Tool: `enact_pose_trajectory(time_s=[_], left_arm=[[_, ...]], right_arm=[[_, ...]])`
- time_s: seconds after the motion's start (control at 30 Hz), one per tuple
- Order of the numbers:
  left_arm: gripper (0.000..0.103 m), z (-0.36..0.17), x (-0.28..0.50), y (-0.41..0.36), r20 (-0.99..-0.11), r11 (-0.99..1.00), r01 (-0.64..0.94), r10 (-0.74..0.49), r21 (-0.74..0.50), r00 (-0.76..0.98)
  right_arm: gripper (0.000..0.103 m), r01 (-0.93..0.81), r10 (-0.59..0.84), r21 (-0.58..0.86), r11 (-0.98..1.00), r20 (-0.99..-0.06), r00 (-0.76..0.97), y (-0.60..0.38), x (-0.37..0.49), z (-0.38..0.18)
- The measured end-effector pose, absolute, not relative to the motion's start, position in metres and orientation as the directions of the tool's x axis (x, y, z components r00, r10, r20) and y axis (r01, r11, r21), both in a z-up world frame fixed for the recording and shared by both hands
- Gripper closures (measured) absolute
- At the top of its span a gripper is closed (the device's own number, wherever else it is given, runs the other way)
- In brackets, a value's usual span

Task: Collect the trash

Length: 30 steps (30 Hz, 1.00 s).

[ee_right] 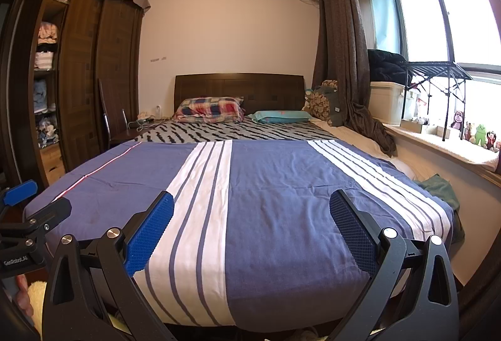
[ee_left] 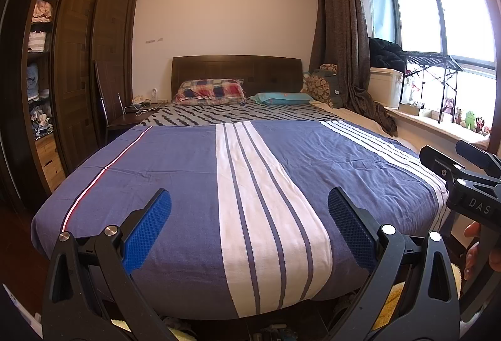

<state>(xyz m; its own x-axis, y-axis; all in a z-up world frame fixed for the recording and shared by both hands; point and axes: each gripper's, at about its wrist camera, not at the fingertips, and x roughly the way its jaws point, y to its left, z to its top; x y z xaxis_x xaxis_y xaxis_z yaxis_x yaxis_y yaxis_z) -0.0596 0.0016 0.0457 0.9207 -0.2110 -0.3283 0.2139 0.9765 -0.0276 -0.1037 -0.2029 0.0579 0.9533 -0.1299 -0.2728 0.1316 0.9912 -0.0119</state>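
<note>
No trash shows in either view. My left gripper (ee_left: 249, 200) is open and empty, held over the foot of a bed with a blue and white striped cover (ee_left: 175, 171). My right gripper (ee_right: 252, 201) is open and empty over the same bed cover (ee_right: 275, 184). The right gripper's body shows at the right edge of the left wrist view (ee_left: 469, 181). The left gripper's body shows at the left edge of the right wrist view (ee_right: 28, 215). Both stand side by side, apart from the cover.
A dark wardrobe (ee_left: 78, 65) stands left. A chair (ee_left: 108, 102) and nightstand sit by the headboard. Two pillows (ee_left: 209, 91) lie at the head. A curtain (ee_left: 344, 37), a window sill with toys (ee_right: 479, 134) and a green cloth (ee_right: 438, 187) are on the right.
</note>
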Motion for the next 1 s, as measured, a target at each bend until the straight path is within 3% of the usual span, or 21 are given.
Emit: enact_pose_trajectory(time_s=[1.0], left_arm=[[0.008,0.0442,-0.0584,0.001,-0.332,0.98,0.196,-0.194,-0.028,0.923]], right_arm=[[0.003,0.132,-0.131,-0.013,0.991,-0.277,0.952,-0.2005,-0.1034,0.0583]])
